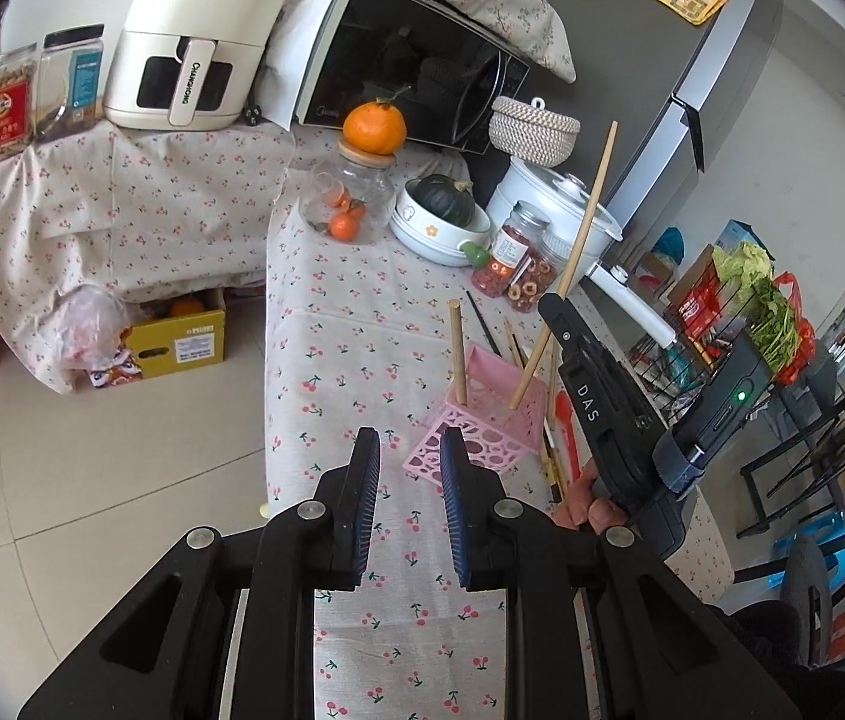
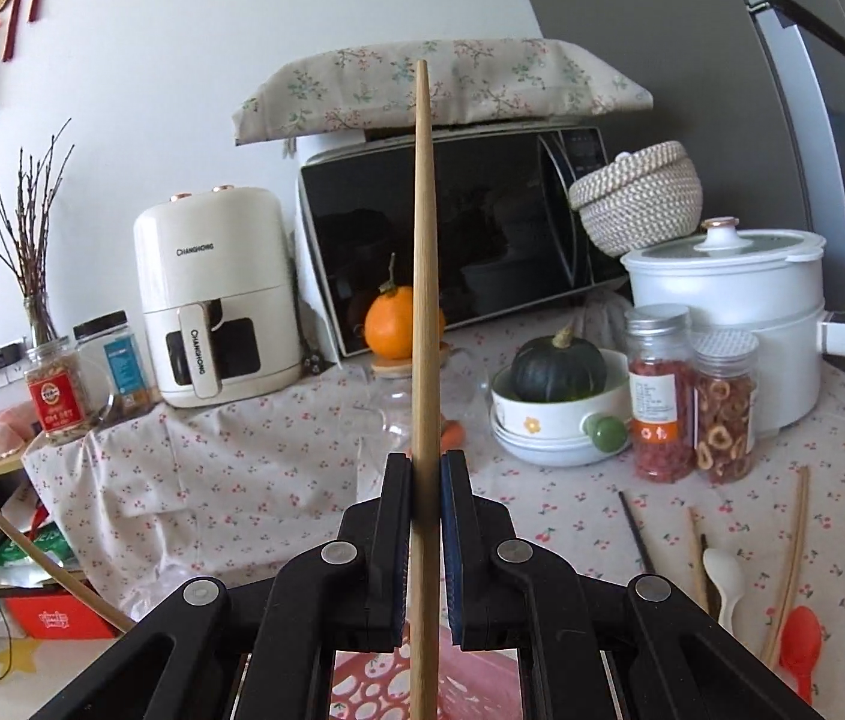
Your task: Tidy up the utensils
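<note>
The right gripper (image 2: 425,480) pinched a chopstick (image 2: 425,276) upright over the pink holder (image 1: 485,420), the left gripper (image 1: 410,450) stood slightly parted and empty; next, lowering it in seemed due.

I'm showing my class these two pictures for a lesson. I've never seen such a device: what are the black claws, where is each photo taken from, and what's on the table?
No robot here: a person holds a two-finger gripper in each hand, with a wide-angle camera on each looking along its fingers. One picture looks from the left gripper, whose jaws stand slightly apart with nothing between them; it also shows the other tool from outside. The other looks from the right gripper, shut on a wooden chopstick. On the cherry-print tablecloth stands a pink holder with two sticks in it. Beside it lie loose chopsticks, a white spoon and a red spoon.
</note>
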`<state>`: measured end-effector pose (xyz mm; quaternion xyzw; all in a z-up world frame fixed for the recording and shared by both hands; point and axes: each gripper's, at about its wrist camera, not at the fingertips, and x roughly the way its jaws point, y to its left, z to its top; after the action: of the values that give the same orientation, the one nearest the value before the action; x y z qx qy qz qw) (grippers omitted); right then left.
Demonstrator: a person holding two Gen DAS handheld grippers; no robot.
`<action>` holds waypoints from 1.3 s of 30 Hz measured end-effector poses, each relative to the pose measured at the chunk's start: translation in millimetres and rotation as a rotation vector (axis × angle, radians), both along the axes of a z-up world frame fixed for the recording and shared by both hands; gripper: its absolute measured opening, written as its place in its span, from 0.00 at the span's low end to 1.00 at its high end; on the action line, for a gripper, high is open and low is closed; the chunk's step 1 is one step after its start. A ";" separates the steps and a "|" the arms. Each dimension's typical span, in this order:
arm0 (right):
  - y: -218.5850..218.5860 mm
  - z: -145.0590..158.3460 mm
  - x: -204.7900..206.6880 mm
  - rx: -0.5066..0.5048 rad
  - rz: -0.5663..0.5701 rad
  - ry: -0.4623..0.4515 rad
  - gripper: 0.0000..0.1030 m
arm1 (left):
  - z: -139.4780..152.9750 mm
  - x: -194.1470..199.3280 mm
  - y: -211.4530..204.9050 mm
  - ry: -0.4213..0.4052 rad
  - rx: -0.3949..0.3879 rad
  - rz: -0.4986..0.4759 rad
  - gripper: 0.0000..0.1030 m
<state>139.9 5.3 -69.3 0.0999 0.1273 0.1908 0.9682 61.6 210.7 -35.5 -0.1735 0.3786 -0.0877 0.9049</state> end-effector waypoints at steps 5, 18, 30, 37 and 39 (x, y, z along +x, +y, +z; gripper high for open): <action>5.5 -18.4 -10.9 -0.004 0.016 0.021 0.09 | -4.4 4.2 0.7 0.017 0.001 0.001 0.21; -41.2 19.0 -16.3 0.029 0.019 0.166 0.32 | -8.1 7.3 -25.2 0.070 0.047 -0.036 0.31; -126.7 63.5 -11.9 -0.050 -0.022 0.395 0.87 | -2.2 7.5 -102.7 0.110 0.157 -0.127 0.74; -173.5 44.9 -3.8 -0.042 -0.071 0.541 0.90 | -6.0 22.8 -155.8 0.157 0.212 -0.158 0.76; -183.8 37.9 2.5 -0.051 -0.075 0.593 0.90 | -7.8 30.7 -171.7 0.183 0.219 -0.180 0.76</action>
<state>142.3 -178.5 -31.4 0.1314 0.4056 0.1141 0.8973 92.3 39.0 -43.3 -0.0463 0.4807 -0.1104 0.8687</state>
